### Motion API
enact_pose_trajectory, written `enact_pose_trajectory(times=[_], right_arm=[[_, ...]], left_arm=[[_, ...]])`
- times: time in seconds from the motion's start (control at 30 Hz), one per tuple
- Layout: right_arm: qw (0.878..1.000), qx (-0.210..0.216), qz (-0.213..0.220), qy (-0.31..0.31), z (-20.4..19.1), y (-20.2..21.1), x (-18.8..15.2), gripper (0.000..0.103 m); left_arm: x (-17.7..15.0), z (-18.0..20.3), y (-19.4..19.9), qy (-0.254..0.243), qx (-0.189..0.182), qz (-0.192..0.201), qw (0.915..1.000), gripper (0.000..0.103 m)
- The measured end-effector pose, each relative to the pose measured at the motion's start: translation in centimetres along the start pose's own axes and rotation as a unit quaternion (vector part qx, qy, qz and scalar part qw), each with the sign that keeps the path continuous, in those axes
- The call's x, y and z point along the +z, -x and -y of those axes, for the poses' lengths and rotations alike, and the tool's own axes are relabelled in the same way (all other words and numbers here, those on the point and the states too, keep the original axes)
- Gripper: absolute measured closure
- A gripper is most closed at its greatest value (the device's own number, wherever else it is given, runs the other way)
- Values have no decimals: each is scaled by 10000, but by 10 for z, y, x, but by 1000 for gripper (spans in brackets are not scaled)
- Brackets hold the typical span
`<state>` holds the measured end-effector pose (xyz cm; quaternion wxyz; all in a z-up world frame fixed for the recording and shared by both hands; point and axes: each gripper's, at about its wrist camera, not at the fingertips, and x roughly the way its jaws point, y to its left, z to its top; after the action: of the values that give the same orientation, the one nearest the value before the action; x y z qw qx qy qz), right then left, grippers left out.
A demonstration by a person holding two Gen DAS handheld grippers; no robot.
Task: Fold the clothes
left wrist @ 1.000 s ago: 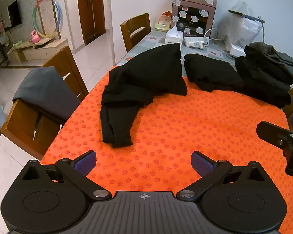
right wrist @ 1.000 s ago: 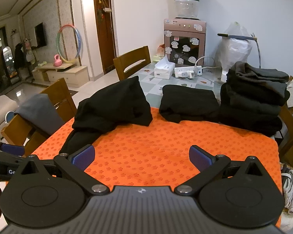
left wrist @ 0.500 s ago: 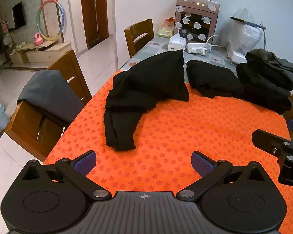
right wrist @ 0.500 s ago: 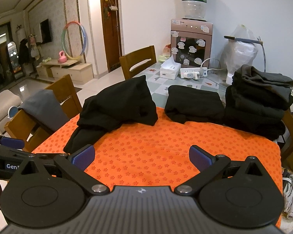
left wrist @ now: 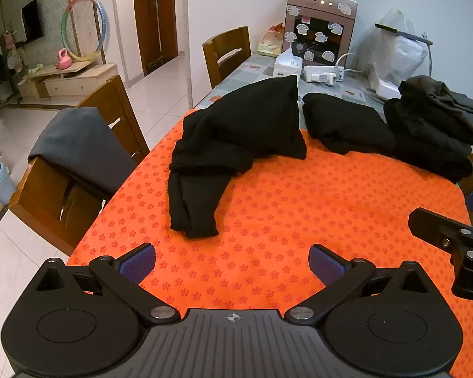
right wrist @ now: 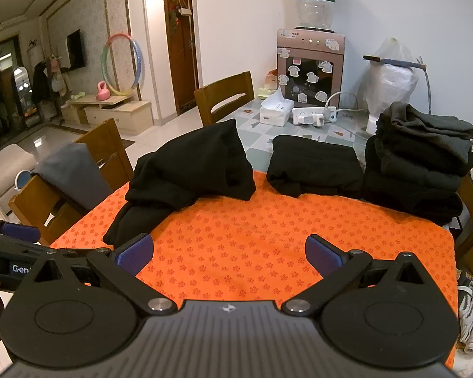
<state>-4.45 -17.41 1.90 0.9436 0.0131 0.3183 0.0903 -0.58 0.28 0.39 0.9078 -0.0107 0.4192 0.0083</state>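
Crumpled black garment (left wrist: 230,145) beside folded black clothes (left wrist: 347,126) on table.

Orange mat (left wrist: 299,220) under black clothes (left wrist: 236,132)

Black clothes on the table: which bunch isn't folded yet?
The crumpled black garment on the left, one end trailing over the orange cloth. The single folded piece and tall stack are neat.

Black left claw (left wrist: 231,263), right claw (right wrist: 228,252): blue pads, silver pivot screws.
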Motion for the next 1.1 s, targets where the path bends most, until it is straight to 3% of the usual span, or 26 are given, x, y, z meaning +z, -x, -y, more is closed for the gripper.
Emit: enact_pose_trajectory(times=[1.1], right_arm=[[9997, 162, -193, 18, 18, -21, 6, 0]], left_arm=[[5, 11, -17, 170, 74, -262, 9995, 0]])
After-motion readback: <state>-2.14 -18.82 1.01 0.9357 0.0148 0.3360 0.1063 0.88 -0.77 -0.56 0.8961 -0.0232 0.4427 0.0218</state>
